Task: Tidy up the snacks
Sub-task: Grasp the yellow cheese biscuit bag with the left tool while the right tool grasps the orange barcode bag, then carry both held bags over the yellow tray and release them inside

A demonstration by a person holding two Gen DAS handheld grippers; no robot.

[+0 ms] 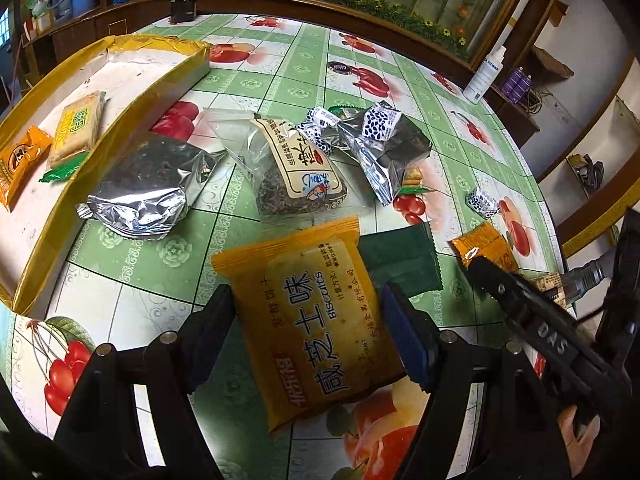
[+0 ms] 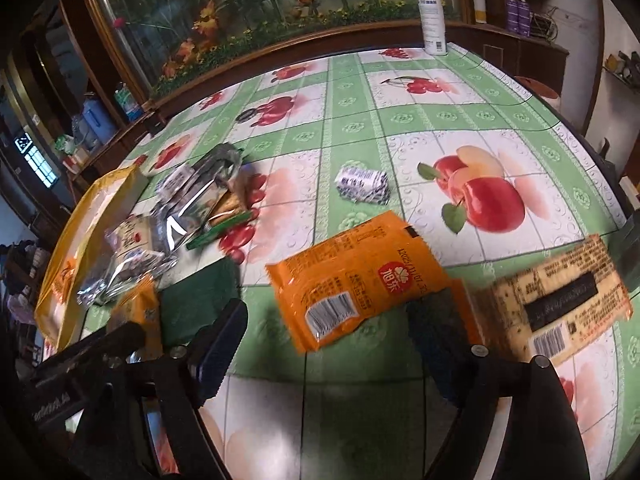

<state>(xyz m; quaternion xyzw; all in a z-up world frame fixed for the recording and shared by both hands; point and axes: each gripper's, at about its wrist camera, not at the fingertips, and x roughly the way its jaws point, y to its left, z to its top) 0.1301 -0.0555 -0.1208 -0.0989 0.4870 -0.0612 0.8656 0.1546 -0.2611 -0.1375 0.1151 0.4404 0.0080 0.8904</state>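
Observation:
In the left wrist view my left gripper is shut on a yellow biscuit packet, its pads against both long sides. A gold-rimmed tray at the left holds a yellow-green packet and an orange packet. In the right wrist view my right gripper is open, its jaws on either side of an orange packet lying on the table, without touching it. A yellow packet with a barcode lies at the right.
Loose snacks lie mid-table: silver foil packs, a clear rice-ball pack, a dark green sachet, small blue-white candies. A white spray bottle stands at the table's far edge. A wooden cabinet lies behind.

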